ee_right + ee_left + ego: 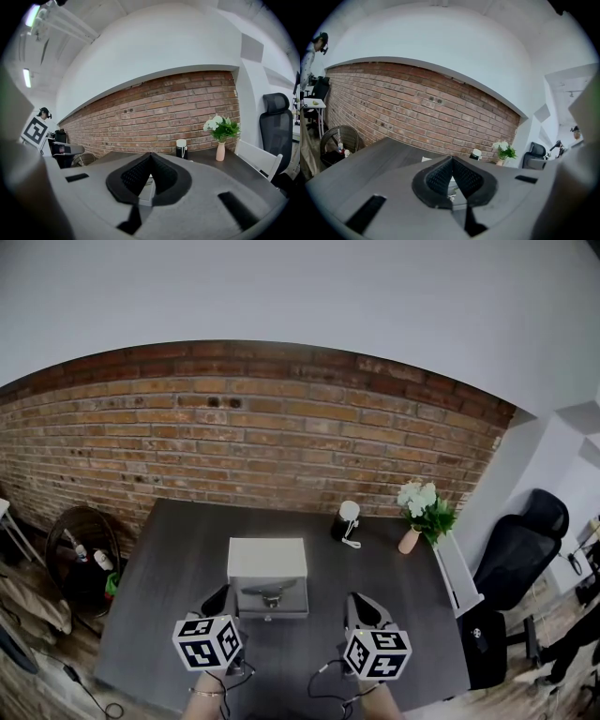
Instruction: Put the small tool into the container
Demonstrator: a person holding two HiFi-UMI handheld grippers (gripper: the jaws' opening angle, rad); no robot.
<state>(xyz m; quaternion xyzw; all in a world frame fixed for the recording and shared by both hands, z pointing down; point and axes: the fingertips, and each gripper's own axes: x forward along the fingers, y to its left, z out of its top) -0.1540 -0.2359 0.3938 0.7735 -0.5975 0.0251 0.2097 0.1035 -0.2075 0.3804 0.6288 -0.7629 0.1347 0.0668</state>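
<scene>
Head view | small tool (270, 592), seemingly in container (267, 559), beyond left tongs (217, 600), right tongs (362, 607) | closed

Small tool (270, 592): dark shape, too small to tell type in head view. Container (145, 192): mostly hidden behind jaws in both gripper views, only sliver showing between them. Wicker basket (80, 549): contents too small to identify.

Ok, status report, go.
Left gripper shut, empty. Right gripper shut, empty. Small tool lies at the white box's grey front part, ungripped. Path to it clear.
</scene>
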